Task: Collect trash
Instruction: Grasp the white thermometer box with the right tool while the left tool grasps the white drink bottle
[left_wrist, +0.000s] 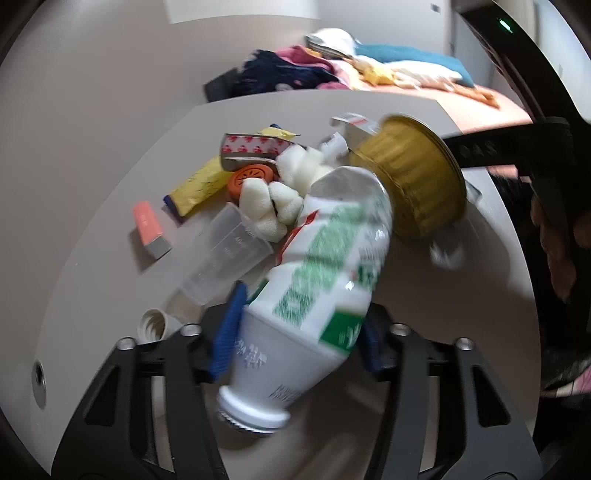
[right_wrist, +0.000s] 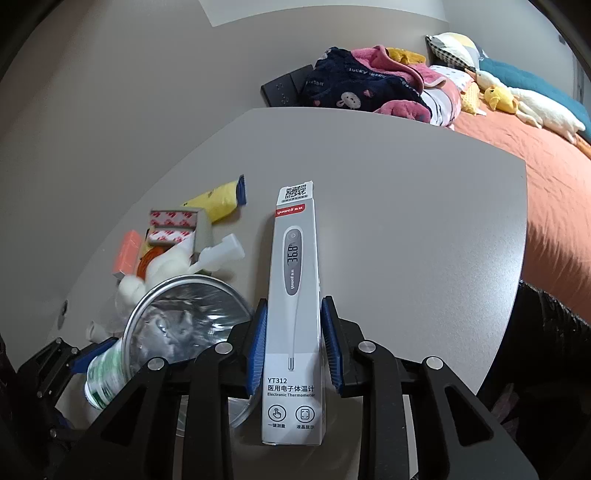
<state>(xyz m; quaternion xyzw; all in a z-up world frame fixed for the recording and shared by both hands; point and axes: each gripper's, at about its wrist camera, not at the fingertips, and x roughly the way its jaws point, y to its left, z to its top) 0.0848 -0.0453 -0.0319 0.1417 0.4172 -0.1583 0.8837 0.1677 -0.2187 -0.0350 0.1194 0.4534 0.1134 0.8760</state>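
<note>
Firstly, left wrist view:
Left gripper (left_wrist: 295, 332): blue-padded jaws clamped on a white plastic bottle with a green-printed label (left_wrist: 321, 280).
Bottle attitude: tilted, threaded neck toward the camera, base pointing away; image blurred.
Gold foil tray (left_wrist: 417, 177): ribbed, round, tipped on its side just past the bottle's base, touching or nearly so; cannot tell which.
Litter pile: white foam pieces (left_wrist: 273, 199), orange round cap (left_wrist: 247, 177), yellow tube (left_wrist: 199, 184), clear plastic measuring cup (left_wrist: 225, 254) on its side, salmon-pink small box (left_wrist: 149, 229) apart to the left.
Surface: grey table (left_wrist: 110, 184).

Right wrist view:
Right gripper (right_wrist: 293, 347): jaws closed on a grey-white cardboard thermometer box (right_wrist: 295, 295), held lengthwise, QR-code end pointing away.
Foil tray inside (right_wrist: 184, 321): shiny, crinkled, low at left beside the bottle (right_wrist: 103, 373).
Surface: bare grey tabletop (right_wrist: 406, 221) ahead, litter at left.
Room: orange-covered bed (right_wrist: 517, 155) behind, heaped clothes (right_wrist: 369, 85) and plush toys (right_wrist: 517, 99); plain pale wall.
</note>
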